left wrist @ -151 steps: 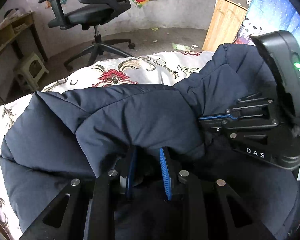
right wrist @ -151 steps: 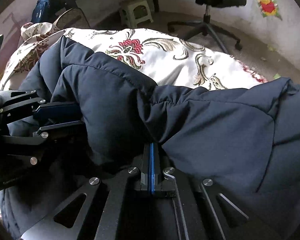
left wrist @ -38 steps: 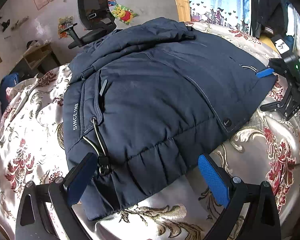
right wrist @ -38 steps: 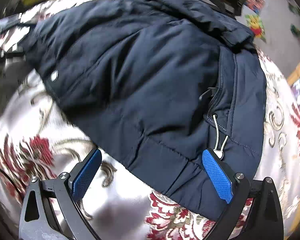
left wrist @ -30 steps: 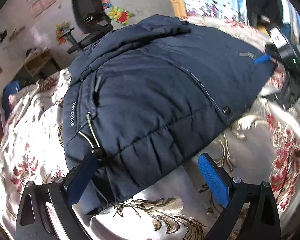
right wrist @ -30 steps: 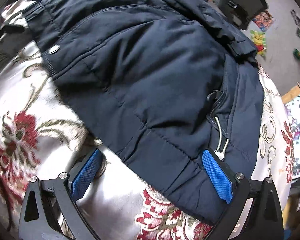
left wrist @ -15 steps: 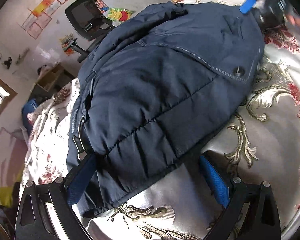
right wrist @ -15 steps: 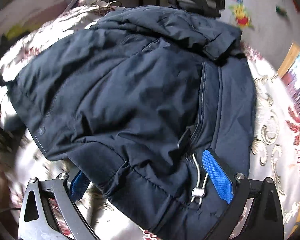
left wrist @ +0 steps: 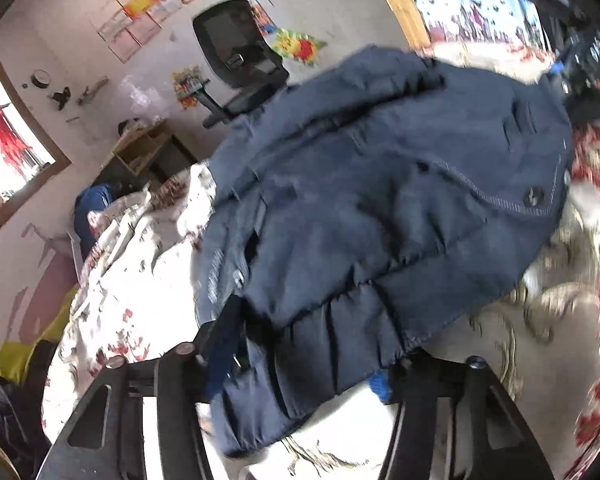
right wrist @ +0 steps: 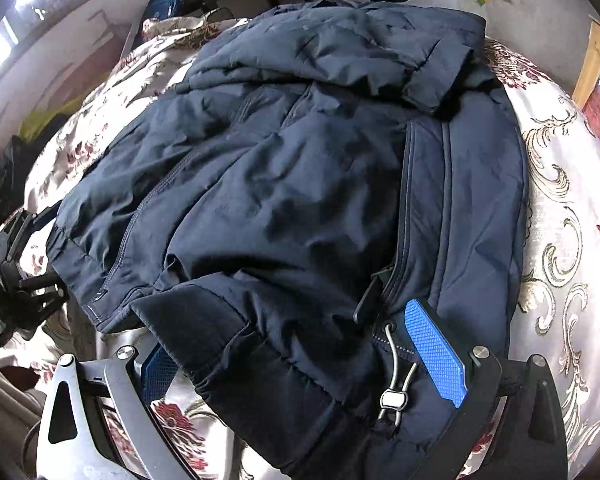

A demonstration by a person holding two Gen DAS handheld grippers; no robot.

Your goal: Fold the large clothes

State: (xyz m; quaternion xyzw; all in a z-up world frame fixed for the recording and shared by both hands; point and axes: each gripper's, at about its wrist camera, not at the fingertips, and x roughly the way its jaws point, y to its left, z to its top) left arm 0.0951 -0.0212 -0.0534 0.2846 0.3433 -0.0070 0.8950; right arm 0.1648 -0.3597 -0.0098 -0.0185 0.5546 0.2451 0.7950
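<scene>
Nearest us, our left tool (left wrist: 300, 354) is closing its jaws over the bunched hem of the navy padded jacket (left wrist: 380, 208), with the quilted hem between the blue pads; whether they press yet we cannot tell, as the view is smeared. We judge this a corner grasp, meant to lift the bottom edge for a fold. Our right tool (right wrist: 296, 344) stands wide open astride the other hem corner, one blue pad (right wrist: 434, 354) lying on the cloth beside the drawcord toggle (right wrist: 394, 398), the other tucked under the hem, so it grips nothing yet; we think it is set to pinch the matching corner.

Beyond, the jacket lies spread on the bed, hood end away from us, sleeves apparently already folded across the body. The floral bedspread (right wrist: 560, 184) shows around it. Farther off stand a black office chair (left wrist: 240, 68), a small wooden shelf (left wrist: 148, 148), posters on the wall and a bright window (left wrist: 8, 152).
</scene>
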